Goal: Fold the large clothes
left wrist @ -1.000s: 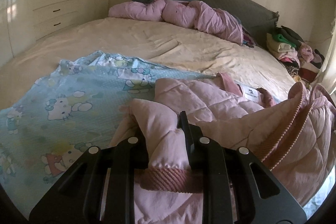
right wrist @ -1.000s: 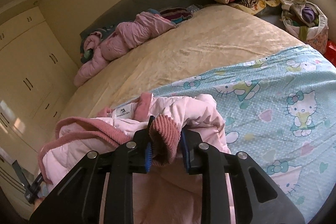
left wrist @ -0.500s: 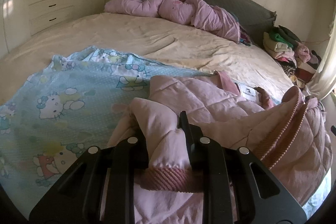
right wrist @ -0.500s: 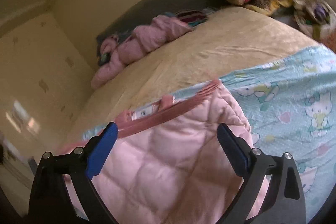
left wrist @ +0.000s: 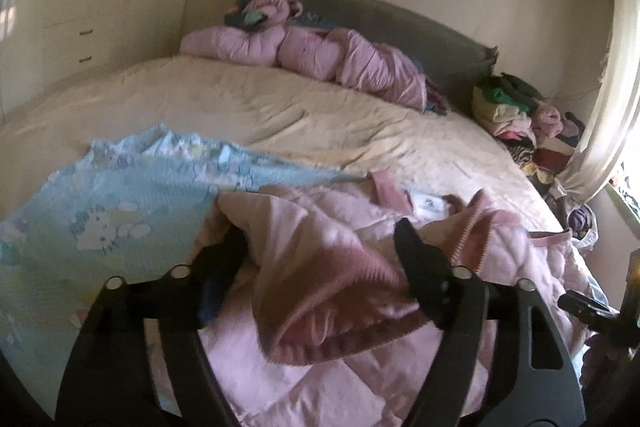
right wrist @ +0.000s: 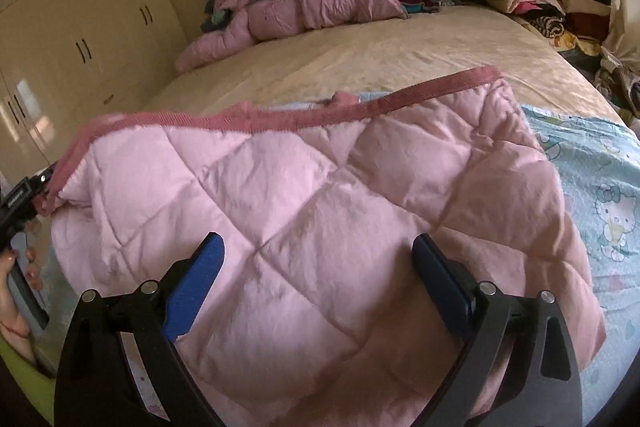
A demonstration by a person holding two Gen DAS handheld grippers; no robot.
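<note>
A pink quilted jacket (right wrist: pixel 320 211) with a darker ribbed hem lies on a light blue Hello Kitty blanket (right wrist: pixel 600 187) at the near edge of the bed. My right gripper (right wrist: pixel 318 251) is open and empty just above its quilted panel. My left gripper (left wrist: pixel 320 239) is open, with a sleeve and its ribbed cuff (left wrist: pixel 340 291) lying loose between the jaws. The jacket in the left wrist view (left wrist: pixel 360 367) is bunched, its white label facing up. The left gripper also shows at the left edge of the right wrist view (right wrist: pixel 24 195).
The bed has a cream sheet (left wrist: pixel 280 107). A crumpled pink garment (left wrist: pixel 320 55) lies by the grey headboard (left wrist: pixel 400 23). A pile of folded clothes (left wrist: pixel 516 115) sits at the far right corner. White wardrobes (left wrist: pixel 80 7) stand to the left.
Both grippers opened. The right let go of the ribbed cuff first and the jacket now lies spread under it. The left then released the sleeve, which has slumped between its jaws.
</note>
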